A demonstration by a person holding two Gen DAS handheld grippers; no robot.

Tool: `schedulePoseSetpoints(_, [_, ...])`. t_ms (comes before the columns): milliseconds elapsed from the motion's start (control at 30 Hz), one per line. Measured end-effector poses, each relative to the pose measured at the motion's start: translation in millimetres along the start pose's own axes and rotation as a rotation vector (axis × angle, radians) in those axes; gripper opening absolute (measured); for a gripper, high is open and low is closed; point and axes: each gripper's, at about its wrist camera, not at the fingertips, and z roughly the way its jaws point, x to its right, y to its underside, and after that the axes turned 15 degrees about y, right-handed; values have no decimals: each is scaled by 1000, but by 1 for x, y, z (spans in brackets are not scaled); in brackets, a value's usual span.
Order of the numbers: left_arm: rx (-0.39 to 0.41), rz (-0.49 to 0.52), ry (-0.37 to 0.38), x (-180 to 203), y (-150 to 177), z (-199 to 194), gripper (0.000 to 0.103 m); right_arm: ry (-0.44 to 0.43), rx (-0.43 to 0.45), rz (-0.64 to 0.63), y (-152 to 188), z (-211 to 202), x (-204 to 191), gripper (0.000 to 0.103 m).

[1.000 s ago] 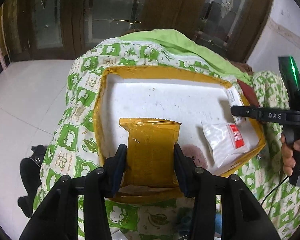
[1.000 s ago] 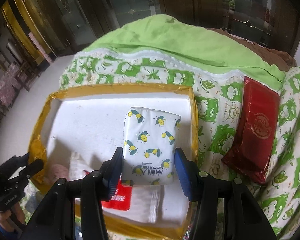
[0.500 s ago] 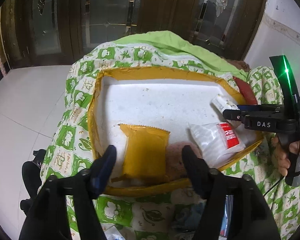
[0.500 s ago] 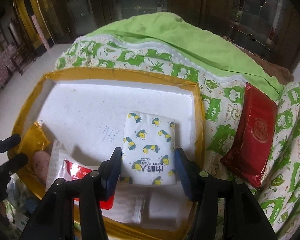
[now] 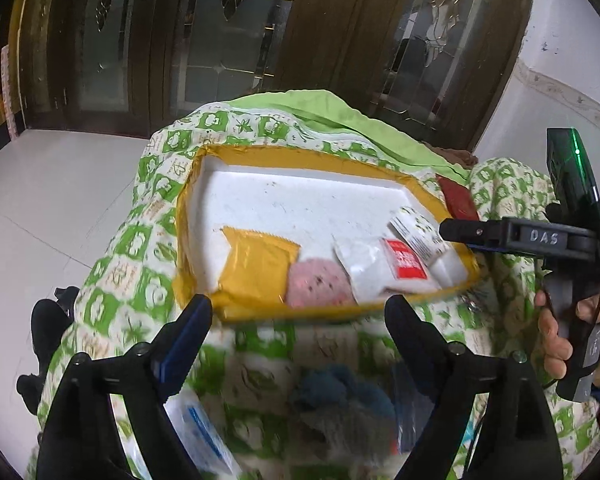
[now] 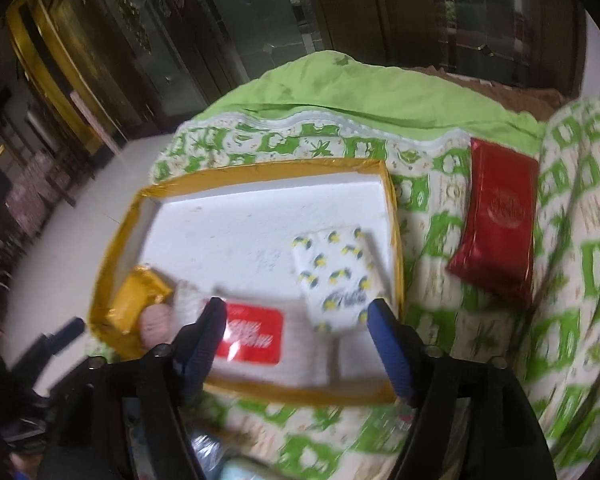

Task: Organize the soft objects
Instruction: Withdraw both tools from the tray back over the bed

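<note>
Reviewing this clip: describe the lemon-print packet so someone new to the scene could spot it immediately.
Find the white foam tray with yellow-taped edges lying on the green-and-white quilt. The lemon-print packet lies inside near its right wall, beside the red-labelled clear pack. It alone is white, dotted with small yellow lemons.

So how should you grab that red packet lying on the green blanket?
Grip the red packet across its narrow width, near the middle, coming down from above. It lies flat and long on the blanket, outside the tray, with both long edges clear.
</note>
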Motion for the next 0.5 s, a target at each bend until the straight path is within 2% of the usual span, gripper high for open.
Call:
schedulePoseSetpoints(100, [13, -4, 13, 6, 11, -10, 88, -57, -34, 31, 19, -8, 2, 83])
schedulePoseSetpoints(333, [37, -46, 41, 15, 36, -31, 88, -125, -86, 35, 62, -24, 2, 83])
schedulePoseSetpoints(500, [34, -59, 35, 20, 53, -41, 88, -191, -158, 83, 96, -30, 9, 83])
